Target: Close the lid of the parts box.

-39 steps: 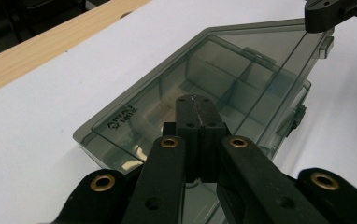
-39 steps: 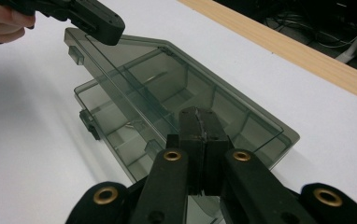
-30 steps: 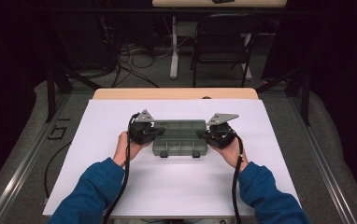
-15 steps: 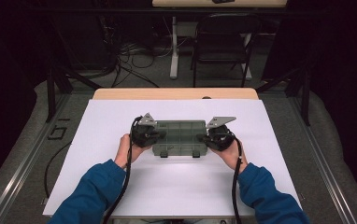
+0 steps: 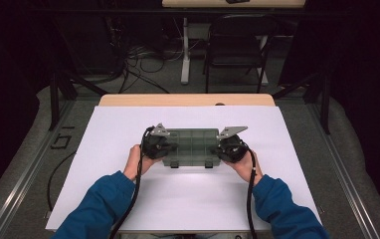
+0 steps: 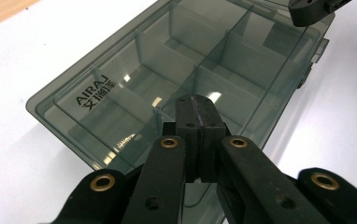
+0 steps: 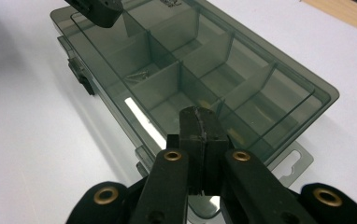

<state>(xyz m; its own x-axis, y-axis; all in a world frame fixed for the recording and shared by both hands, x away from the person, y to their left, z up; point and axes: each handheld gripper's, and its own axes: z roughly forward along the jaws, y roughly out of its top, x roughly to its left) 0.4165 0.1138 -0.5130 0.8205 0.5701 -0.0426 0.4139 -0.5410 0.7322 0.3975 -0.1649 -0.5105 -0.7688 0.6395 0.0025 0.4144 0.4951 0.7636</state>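
Observation:
A smoky see-through compartment box [image 5: 192, 147] lies with its lid closed in the middle of the white sheet [image 5: 188, 204], its two latches [image 5: 174, 163] facing the person. My left gripper [image 5: 162, 145] sits at the box's left end and my right gripper [image 5: 224, 147] at its right end. In the left gripper view the jaws are shut, and my left gripper [image 6: 196, 100] hovers over the lid [image 6: 120, 79] with nothing between the jaws. In the right gripper view my right gripper [image 7: 197, 112] is shut the same way over the box [image 7: 242, 79]. Small metal bits [image 7: 139, 74] lie in one compartment.
The white sheet covers most of the table, with a wooden strip [image 5: 188, 99] bare at the far edge. A dark chair [image 5: 237, 50] and floor cables [image 5: 133, 59] lie beyond the table. Metal rails [image 5: 24, 184] run along both sides.

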